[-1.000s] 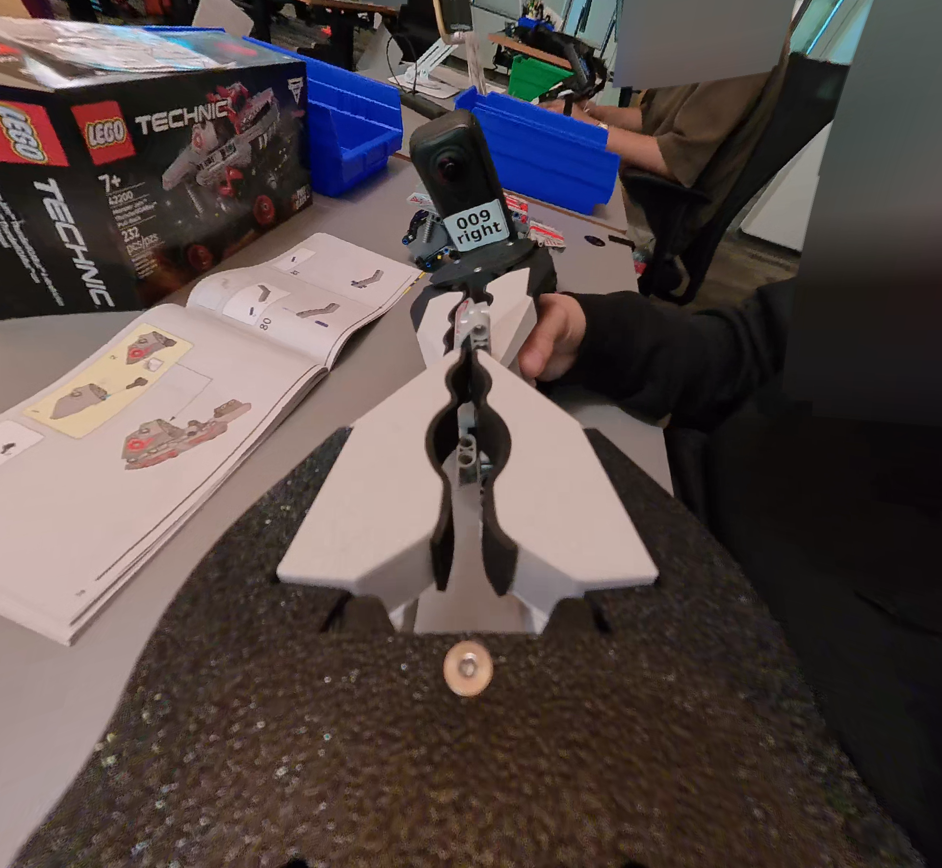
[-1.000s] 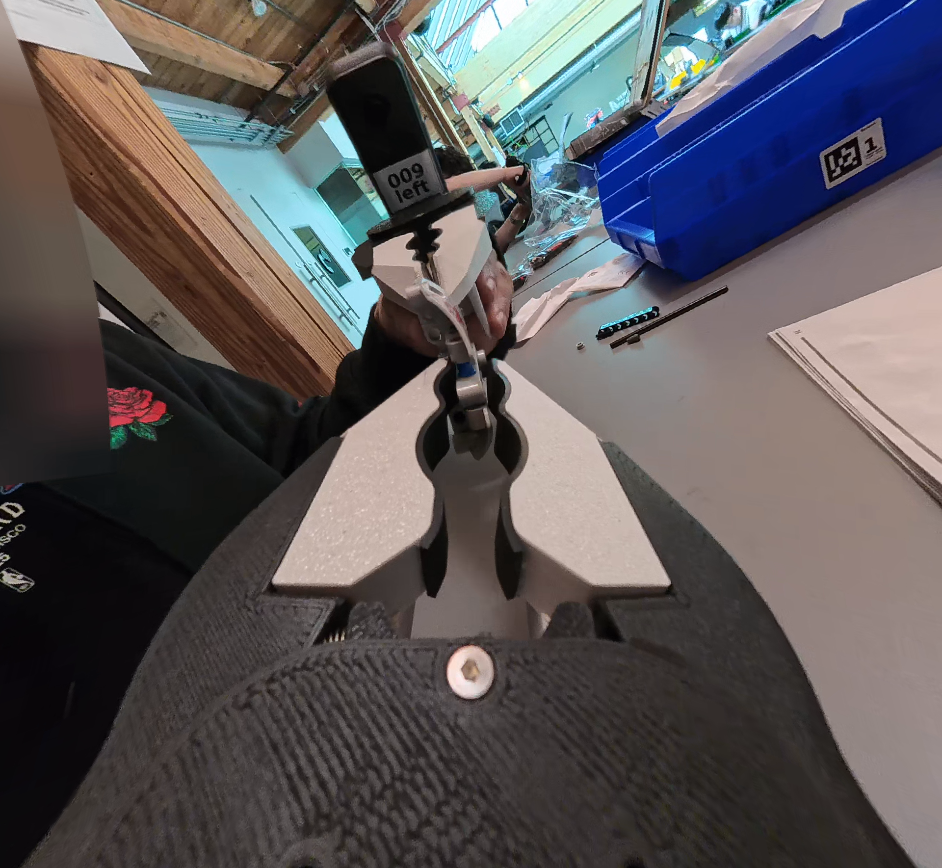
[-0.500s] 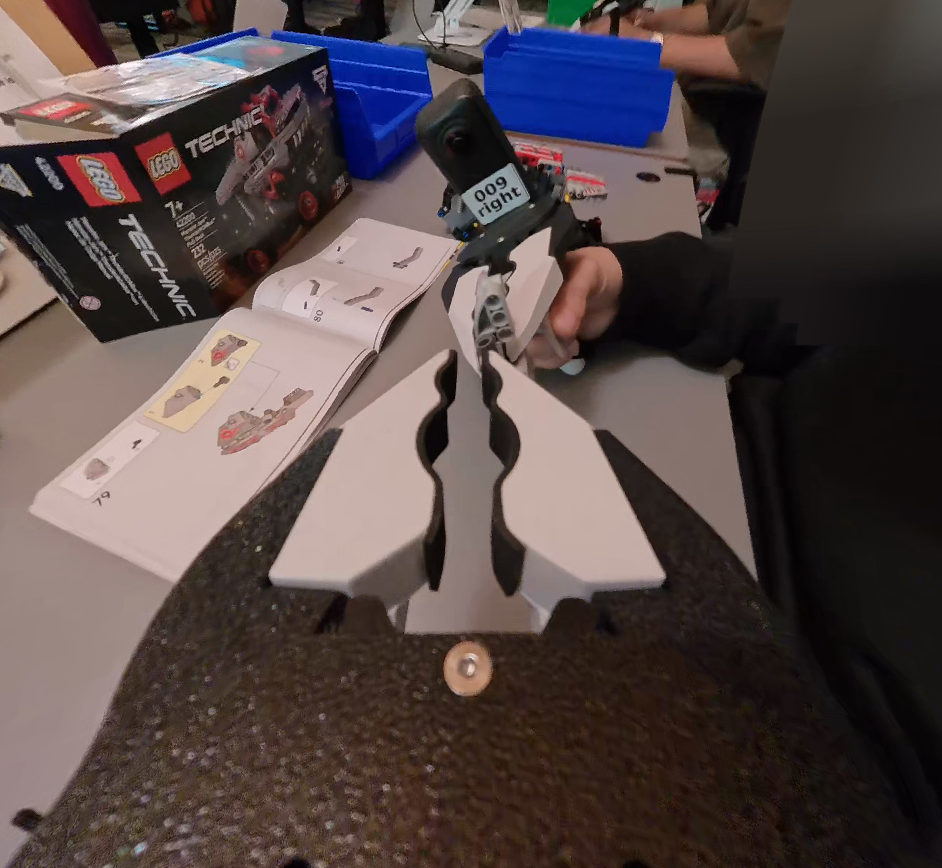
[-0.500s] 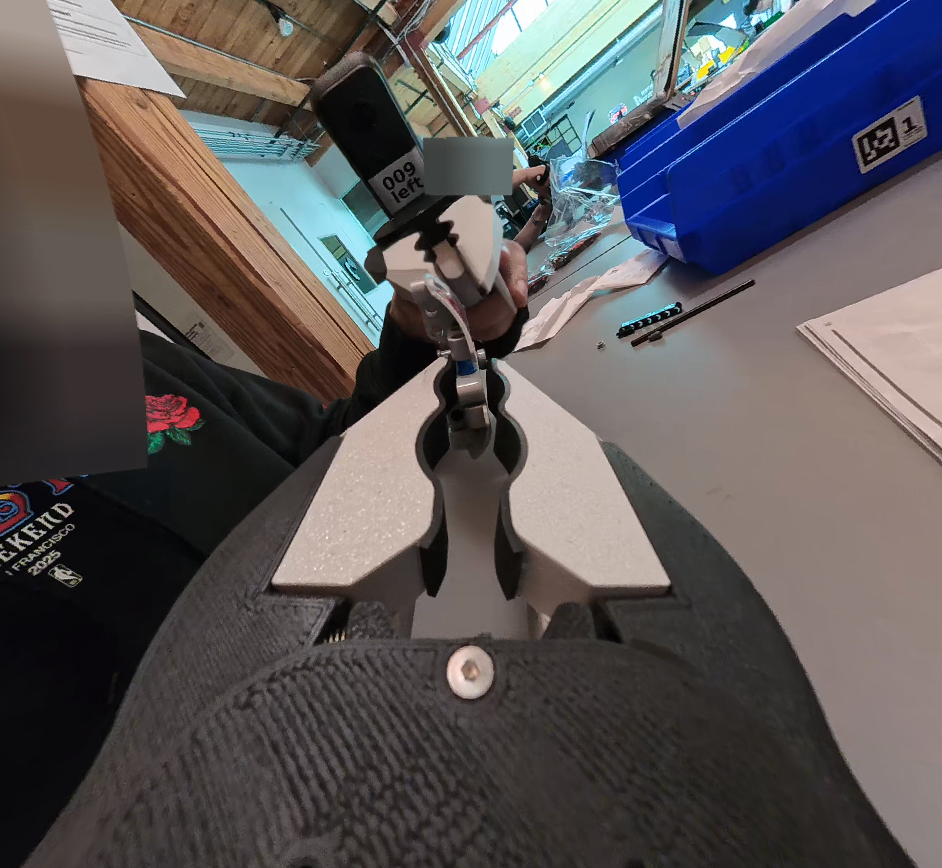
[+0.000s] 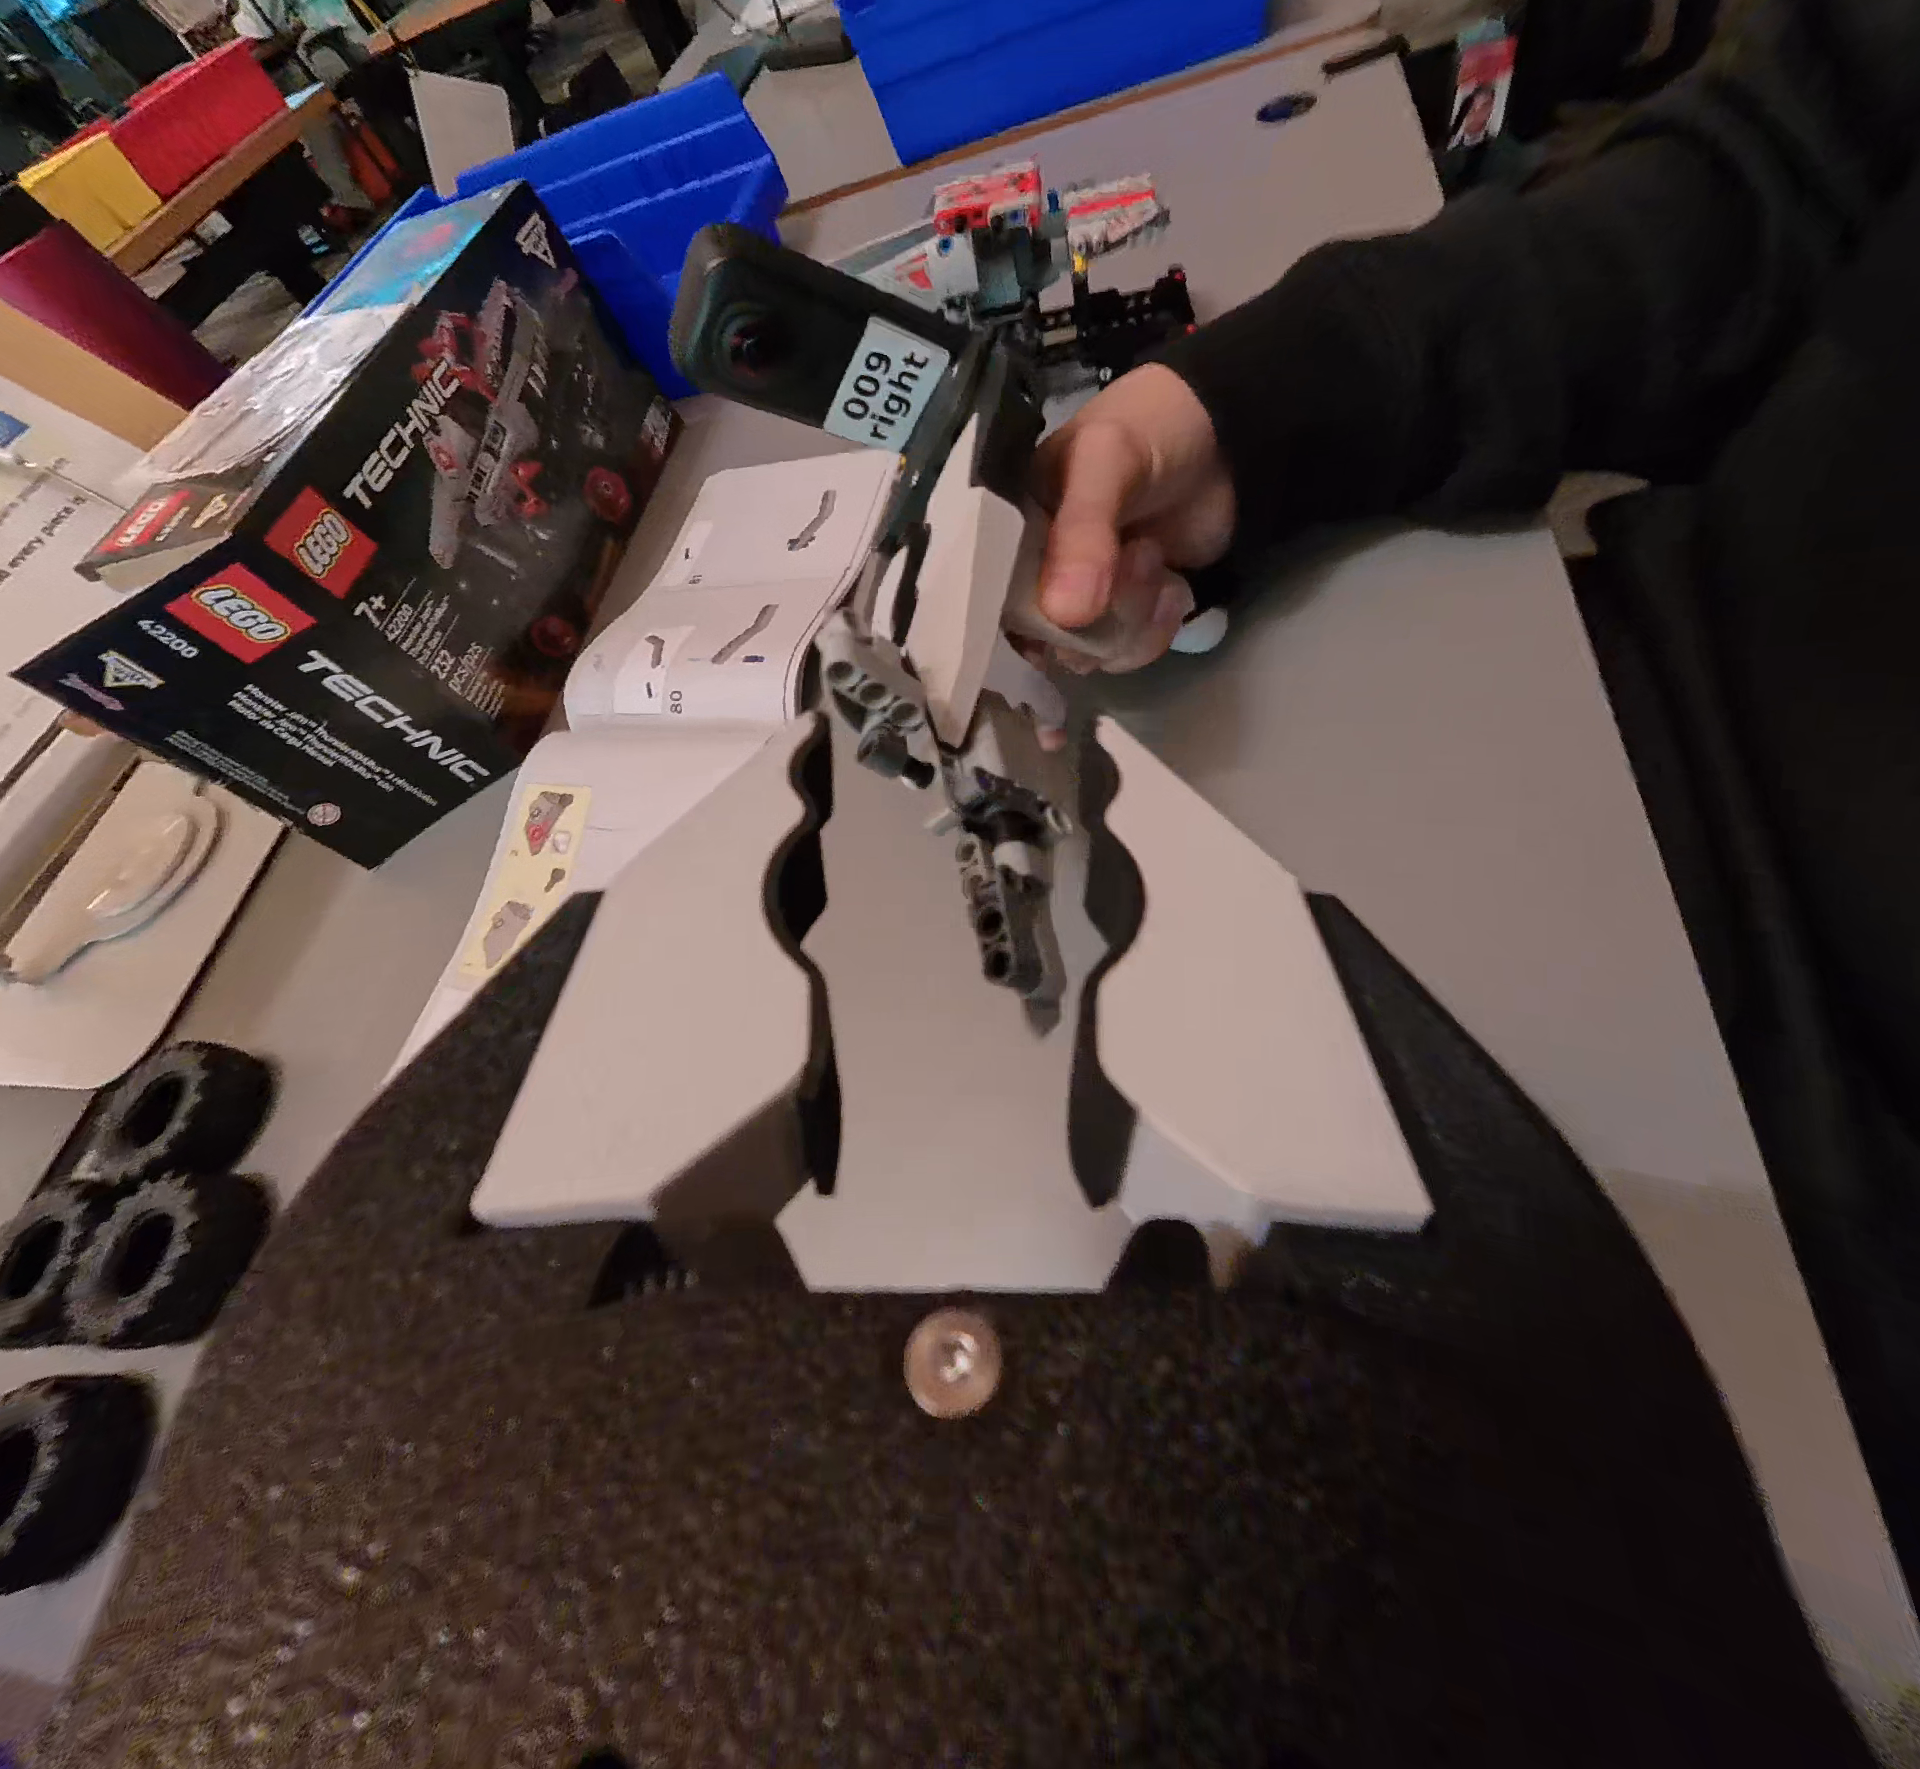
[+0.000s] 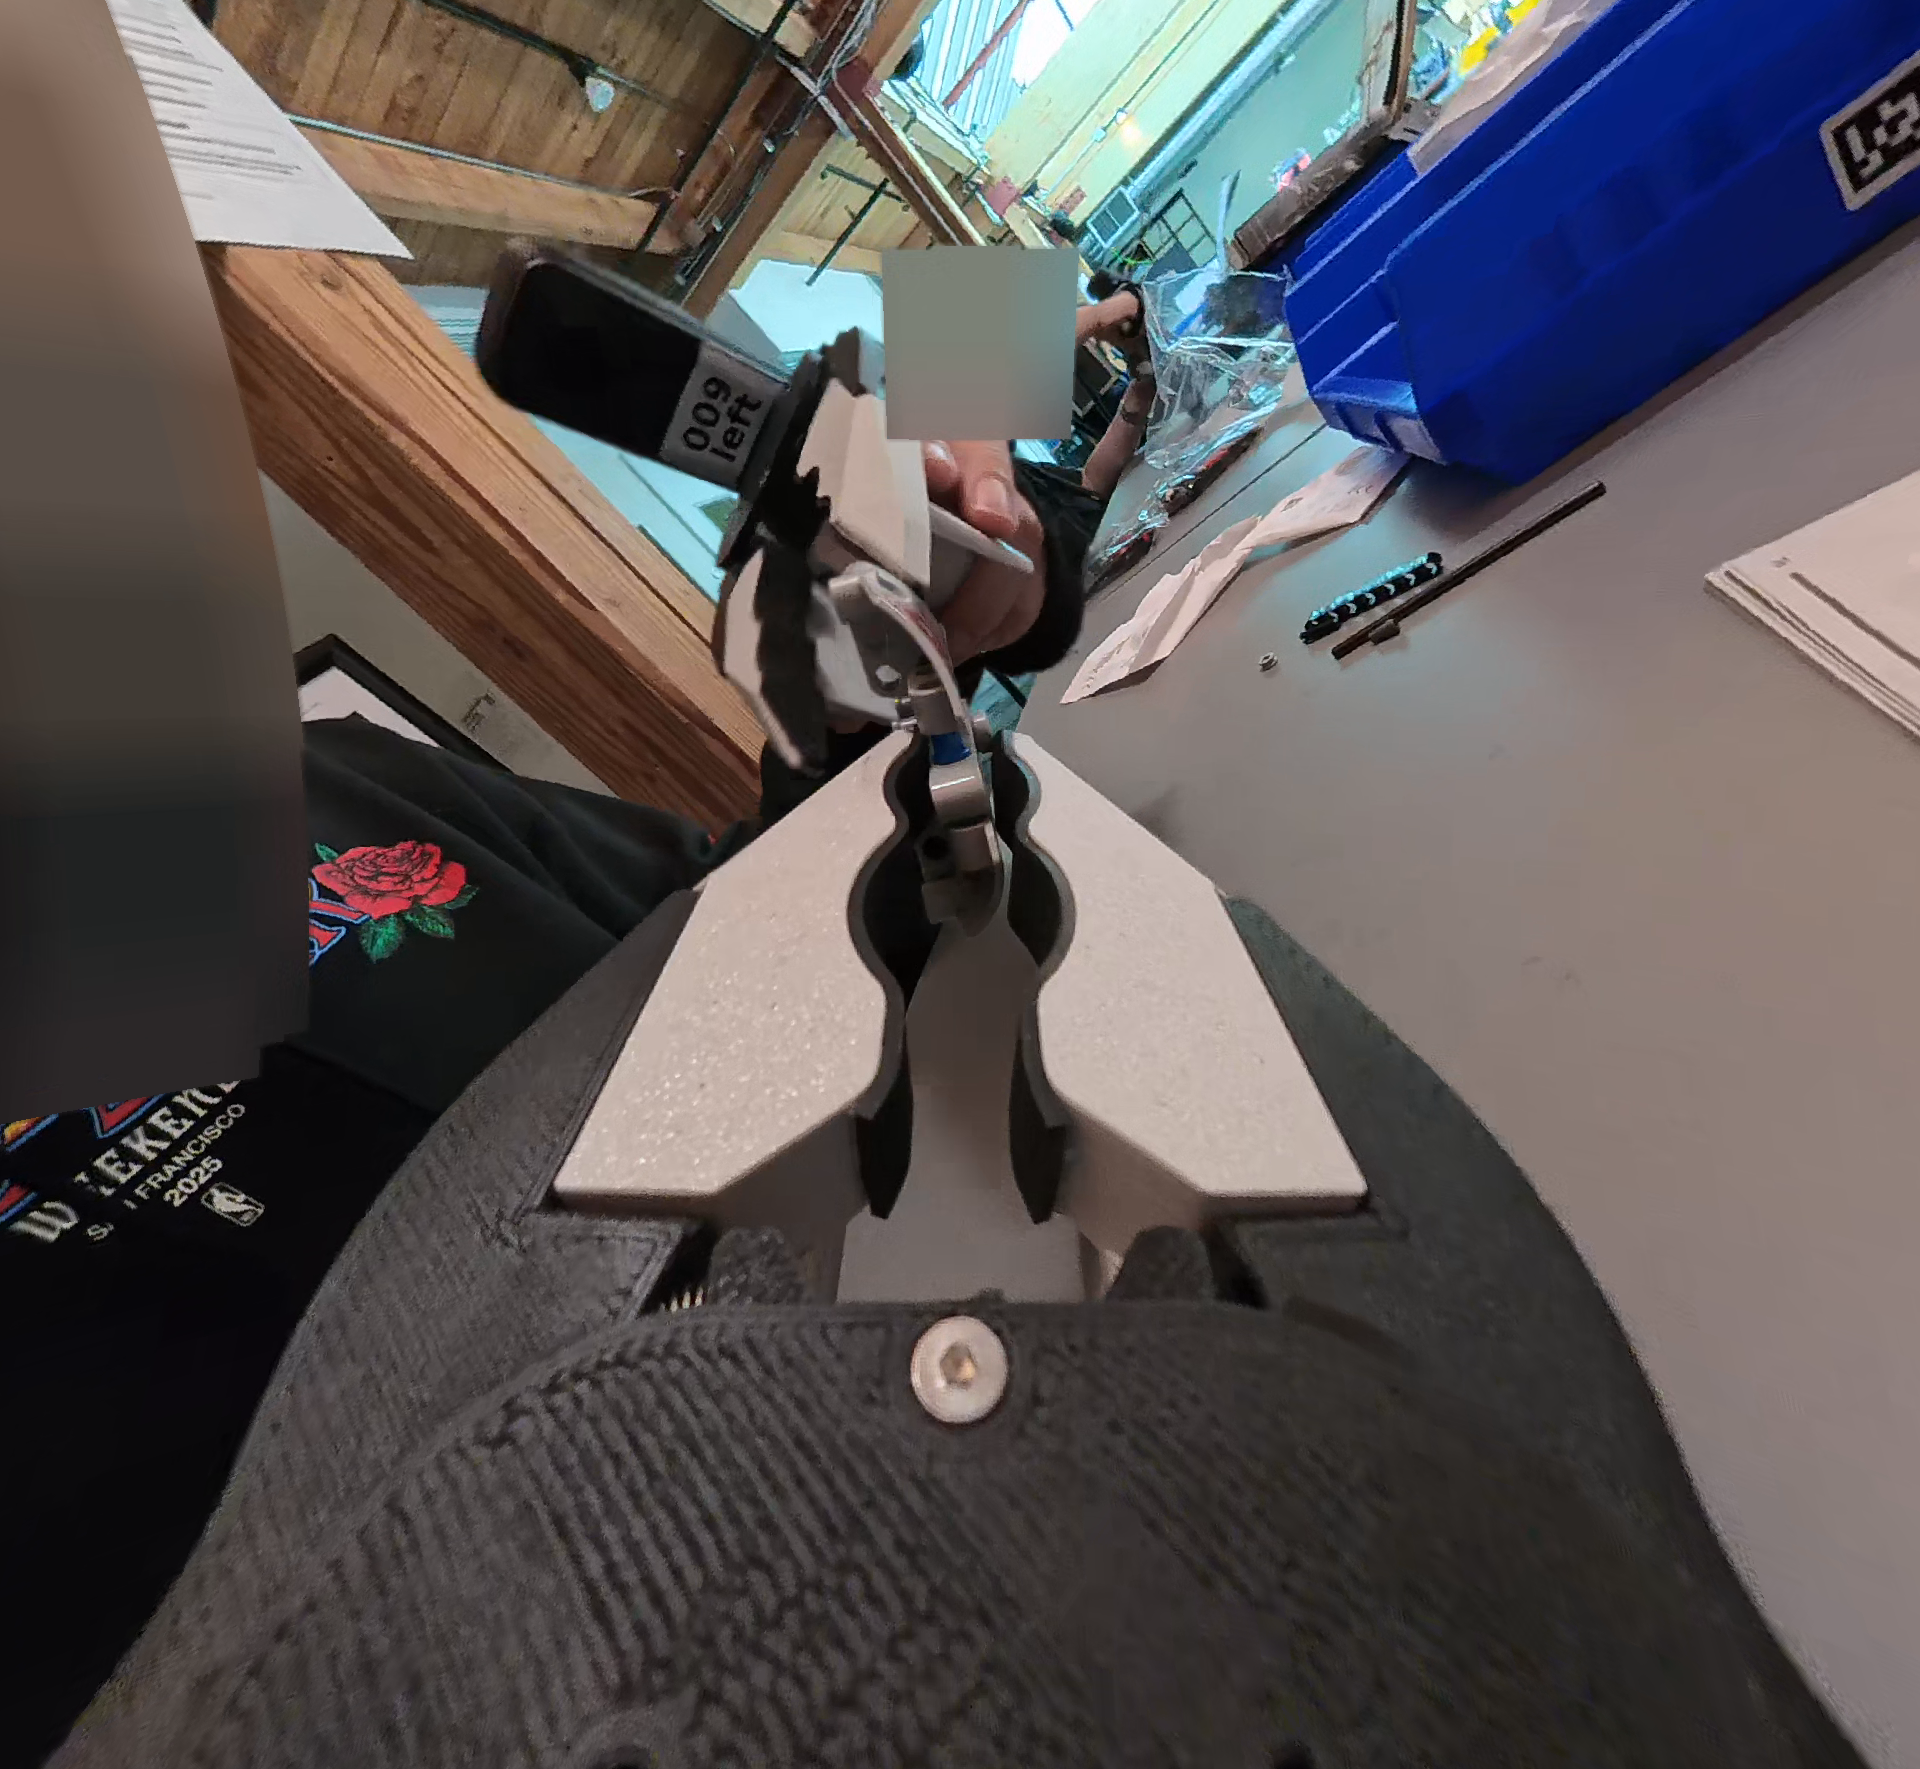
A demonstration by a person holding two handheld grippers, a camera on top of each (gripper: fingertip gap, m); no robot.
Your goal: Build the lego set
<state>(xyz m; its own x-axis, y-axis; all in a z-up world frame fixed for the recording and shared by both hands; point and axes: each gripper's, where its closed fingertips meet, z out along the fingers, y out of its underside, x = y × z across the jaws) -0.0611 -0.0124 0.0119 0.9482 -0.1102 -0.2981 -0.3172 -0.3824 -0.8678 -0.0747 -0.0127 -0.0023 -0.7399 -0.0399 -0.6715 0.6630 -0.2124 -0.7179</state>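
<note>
A small grey Lego assembly of beams, with a blue pin and a white curved panel, is held in the air over the grey table. My right gripper is shut on one end of this assembly. In the left wrist view the right gripper comes in from the far side, held by a hand. My left gripper is wide open. The free end of the assembly hangs between its fingers, close to the right one. The left gripper also shows in the right wrist view, tilted.
The Lego box and open instruction booklet lie left of the grippers. Black tyres sit at the near left. A partly built model and blue bins stand behind. A black axle and black beam lie on the table. My two grippers' fingertips are within a few centimetres of each other.
My left gripper has opened wide, letting go of the assembly, and has tilted and shifted. My right gripper has stayed shut on the assembly and tilted with it.
</note>
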